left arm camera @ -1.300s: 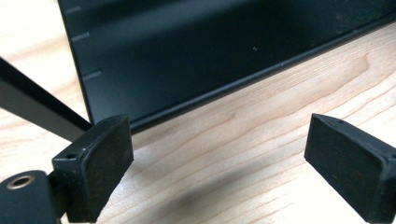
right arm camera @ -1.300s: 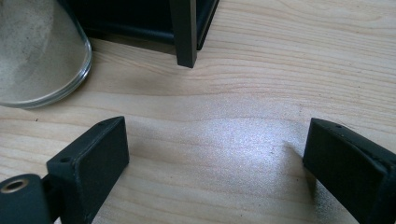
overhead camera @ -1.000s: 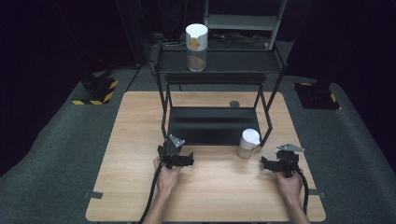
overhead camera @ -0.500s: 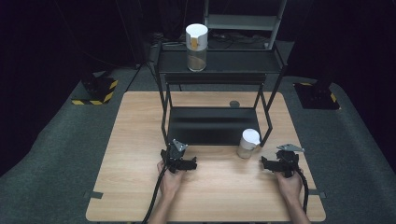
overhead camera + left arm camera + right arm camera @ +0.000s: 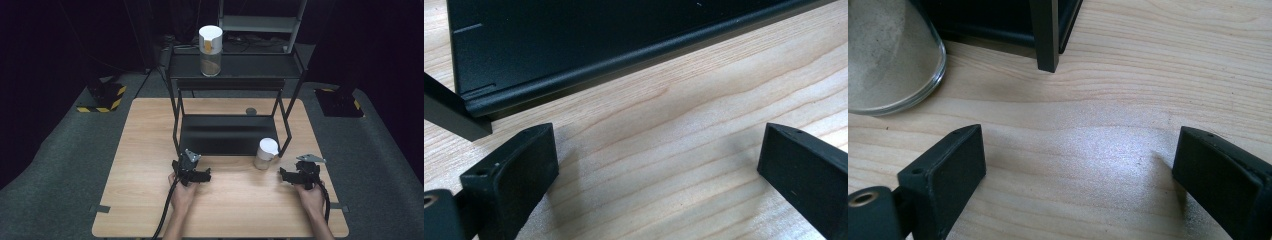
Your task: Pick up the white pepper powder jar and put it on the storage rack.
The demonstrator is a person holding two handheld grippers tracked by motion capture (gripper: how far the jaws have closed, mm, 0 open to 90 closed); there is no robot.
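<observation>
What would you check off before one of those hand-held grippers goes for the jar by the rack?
1. Left hand-held gripper jaws wide, just opened, nothing between them: ok.
2. Right hand-held gripper jaws wide and empty: ok.
3. Jar on the table upright, white lid on: ok.
4. Bare wood between that jar and the right hand-held gripper: ok.
5. Rack leg stands close beside the jar, a possible snag: not ok.
6. Second jar steady on the top shelf: ok.
</observation>
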